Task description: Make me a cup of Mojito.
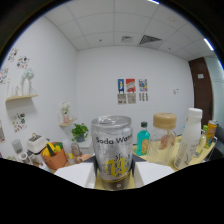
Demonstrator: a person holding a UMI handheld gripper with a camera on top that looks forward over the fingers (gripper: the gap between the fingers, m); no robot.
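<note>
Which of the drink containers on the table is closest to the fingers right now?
The silver soda water can, right at the fingers. The teal bottle, cork-lidded jar and white bottle all stand farther back, off to one side.

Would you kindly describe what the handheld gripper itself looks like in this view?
Only the tips of the gripper show: two white, flat, wedge-like fingers pressing either side of the silver soda water can. The rest lies under a black area, so no cables, markings or sleeve can be seen.
</note>
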